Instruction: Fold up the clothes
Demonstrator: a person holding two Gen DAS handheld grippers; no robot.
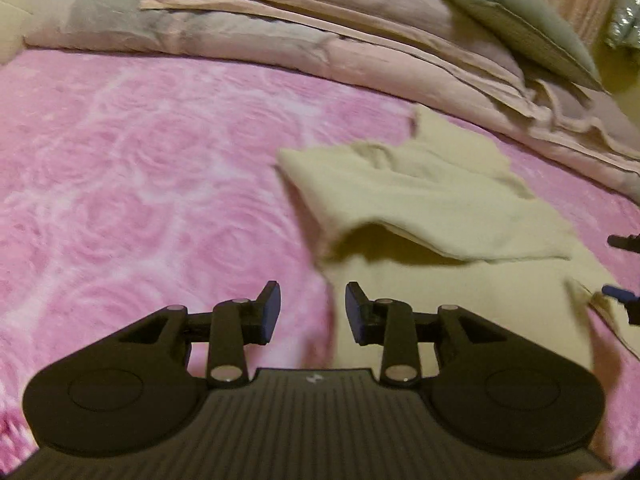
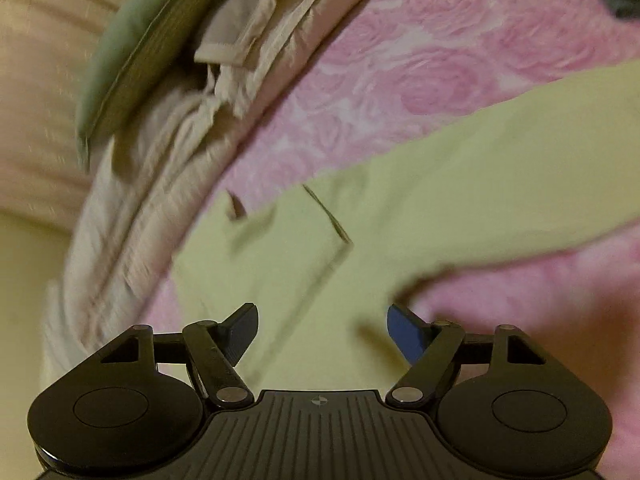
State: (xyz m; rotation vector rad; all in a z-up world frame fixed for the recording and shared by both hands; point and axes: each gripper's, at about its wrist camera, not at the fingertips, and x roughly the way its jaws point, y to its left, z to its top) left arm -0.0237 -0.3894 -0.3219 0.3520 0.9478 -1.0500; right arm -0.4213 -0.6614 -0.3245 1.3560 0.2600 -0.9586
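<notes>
Pale yellow garment part-folded on the pink bed, both grippers empty above it

The garment (image 1: 436, 200) lies ahead and to the right of the left gripper (image 1: 313, 307), its near left edge just under those fingers; one layer is already turned over, its long axis running from the near edge away toward the folded quilt (image 1: 320, 36); the left gripper stands partly open with nothing between its fingers; the right gripper (image 2: 322, 330) hangs right over the cloth, wider apart and also empty, so it seems the nearer hand, though blur makes its height hard to judge; the bedspread (image 1: 132, 176) bears a rose pattern; no brand, label or writing is readable.
</notes>
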